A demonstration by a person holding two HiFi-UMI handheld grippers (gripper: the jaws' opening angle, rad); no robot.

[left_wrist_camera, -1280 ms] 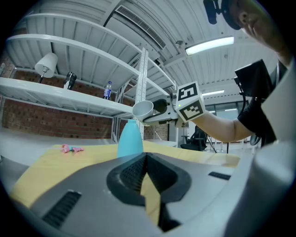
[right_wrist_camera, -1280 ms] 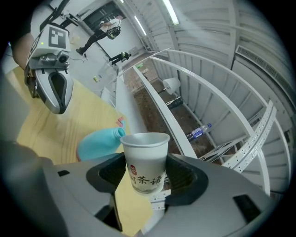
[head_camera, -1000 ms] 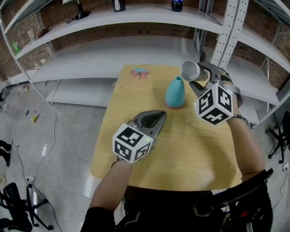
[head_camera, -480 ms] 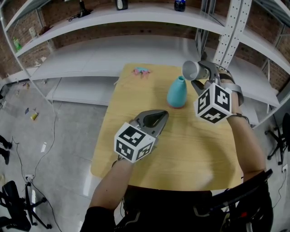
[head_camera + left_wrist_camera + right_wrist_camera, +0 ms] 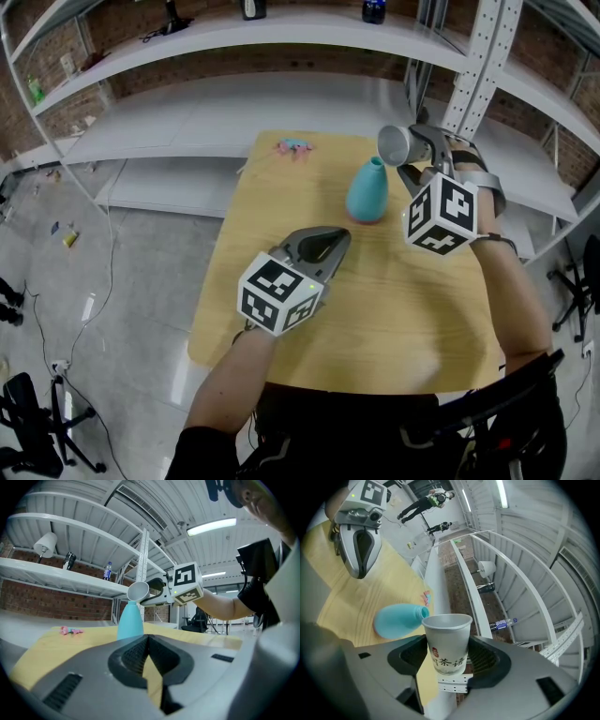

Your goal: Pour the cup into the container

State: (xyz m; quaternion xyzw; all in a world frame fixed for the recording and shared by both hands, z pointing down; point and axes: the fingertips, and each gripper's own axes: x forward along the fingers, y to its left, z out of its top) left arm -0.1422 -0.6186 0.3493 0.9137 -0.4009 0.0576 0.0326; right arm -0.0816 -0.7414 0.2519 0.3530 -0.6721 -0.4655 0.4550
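Right tongs (image 5: 445,654) clamp the paper cup (image 5: 394,143), tipped sideways by the blue container (image 5: 367,191)'s mouth to pour, while left tongs (image 5: 323,246) hover nearer, closed and empty.

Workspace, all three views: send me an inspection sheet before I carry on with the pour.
Surface: wooden table, holding only the items below.
Job's things: paper cup tipped sideways, mouth close to the neck of the upright teal vase; no stream visible.
Clutter: small pink object near the far edge.
Grippers: right gripper shut on the paper cup; left gripper shut, empty, over the table.
Cables: thin cable on the floor, left.
Surroundings: white shelving with bottles; brick wall.
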